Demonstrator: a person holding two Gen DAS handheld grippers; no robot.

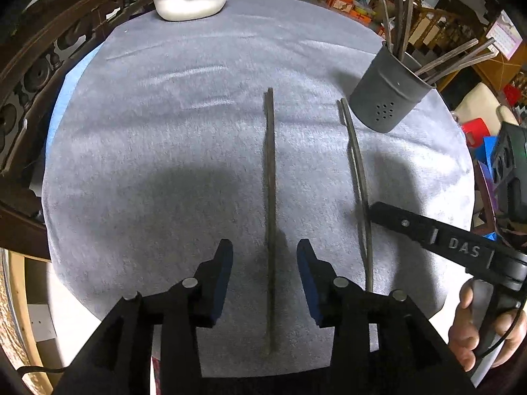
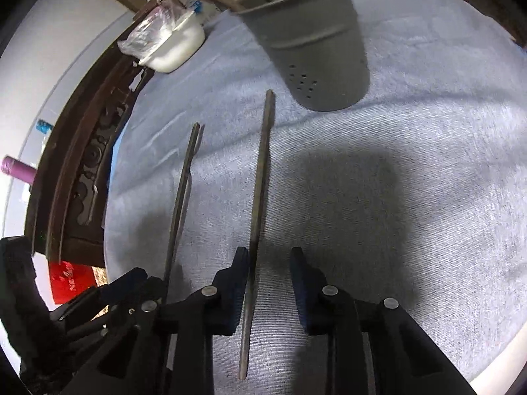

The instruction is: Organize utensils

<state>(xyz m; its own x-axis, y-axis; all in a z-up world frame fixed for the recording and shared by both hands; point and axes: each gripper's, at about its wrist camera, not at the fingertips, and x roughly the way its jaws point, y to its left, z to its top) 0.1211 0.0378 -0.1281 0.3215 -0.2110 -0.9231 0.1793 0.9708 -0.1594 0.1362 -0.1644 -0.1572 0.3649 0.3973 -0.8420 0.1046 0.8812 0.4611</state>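
Note:
Dark chopsticks lie on a grey cloth (image 1: 164,148). In the left wrist view one chopstick (image 1: 270,197) lies between the fingers of my open left gripper (image 1: 265,263), and a pair of chopsticks (image 1: 357,177) lies to its right, beside the grey metal utensil holder (image 1: 388,92), which holds several sticks. My right gripper (image 1: 382,212) reaches that pair from the right. In the right wrist view my right gripper (image 2: 268,273) is open over one chopstick (image 2: 258,217), which lies close to its left finger. The other chopsticks (image 2: 182,187) lie left, by the left gripper (image 2: 131,283). The holder (image 2: 316,42) stands ahead.
A white tub (image 1: 191,0) with a plastic bag stands at the table's far edge. A carved dark wooden chair back (image 1: 39,75) runs along the left side. The cloth (image 2: 428,164) covers the round table. A red packet (image 2: 70,281) lies below the table edge.

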